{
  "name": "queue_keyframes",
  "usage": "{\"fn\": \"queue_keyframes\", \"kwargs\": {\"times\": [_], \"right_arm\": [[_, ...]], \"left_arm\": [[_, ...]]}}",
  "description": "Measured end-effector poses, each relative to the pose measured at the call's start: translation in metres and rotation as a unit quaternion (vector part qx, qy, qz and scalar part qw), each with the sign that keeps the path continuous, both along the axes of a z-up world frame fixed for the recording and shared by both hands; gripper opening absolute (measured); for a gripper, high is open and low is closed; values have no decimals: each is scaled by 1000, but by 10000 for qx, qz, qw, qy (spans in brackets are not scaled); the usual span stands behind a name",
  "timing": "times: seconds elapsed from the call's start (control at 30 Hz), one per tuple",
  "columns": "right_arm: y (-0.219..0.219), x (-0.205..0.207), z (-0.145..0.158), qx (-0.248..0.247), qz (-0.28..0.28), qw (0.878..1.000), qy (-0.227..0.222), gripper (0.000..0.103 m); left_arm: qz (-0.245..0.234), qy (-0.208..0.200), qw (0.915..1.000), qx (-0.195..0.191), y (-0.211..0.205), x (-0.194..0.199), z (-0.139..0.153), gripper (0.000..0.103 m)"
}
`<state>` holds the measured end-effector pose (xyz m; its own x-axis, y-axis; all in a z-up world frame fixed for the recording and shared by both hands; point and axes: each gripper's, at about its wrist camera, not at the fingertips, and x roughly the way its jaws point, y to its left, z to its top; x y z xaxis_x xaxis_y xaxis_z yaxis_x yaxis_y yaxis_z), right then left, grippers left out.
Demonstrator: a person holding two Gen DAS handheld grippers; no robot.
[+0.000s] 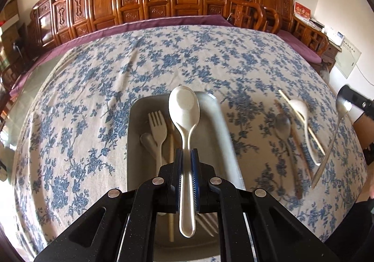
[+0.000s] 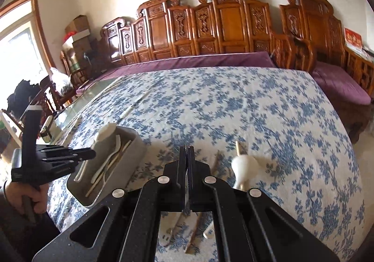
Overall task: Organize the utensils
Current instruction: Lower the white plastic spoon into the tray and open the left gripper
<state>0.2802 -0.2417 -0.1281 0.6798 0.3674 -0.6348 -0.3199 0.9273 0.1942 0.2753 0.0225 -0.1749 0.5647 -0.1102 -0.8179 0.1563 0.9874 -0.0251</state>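
Left gripper (image 1: 186, 157): my jaws pinch the white spoon (image 1: 185, 122) by its handle, held over the grey tray (image 1: 217, 122).
Tray: fork (image 1: 157, 126), small spoon and chopstick inside.
Right gripper (image 2: 187, 157): clamped on a metal spoon (image 1: 336, 131) – thin handle between the pads.
Tablecloth (image 1: 187, 63): loose spoons, chopsticks at 3 o'clock of the tray.

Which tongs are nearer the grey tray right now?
Left. The left tongs hover directly above the grey tray, gripping a white spoon; the right tongs are off to its right.
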Motion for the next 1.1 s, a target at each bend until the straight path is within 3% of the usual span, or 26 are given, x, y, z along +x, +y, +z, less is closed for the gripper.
{"fn": "queue_keyframes", "kwargs": {"times": [0.3, 0.53, 0.73, 1.1], "right_arm": [[54, 16, 18, -87, 455, 9987, -190, 3], [104, 27, 23, -98, 916, 9954, -243, 3], [154, 33, 0, -295, 1373, 9901, -64, 3], [198, 41, -52, -752, 1794, 9798, 469, 3]], "left_arm": [[39, 224, 9997, -112, 16, 7, -21, 7], [88, 16, 9994, -342, 30, 2, -4, 7], [209, -231, 9994, -144, 41, 0, 6, 7], [476, -318, 9979, -298, 68, 6, 14, 7]]}}
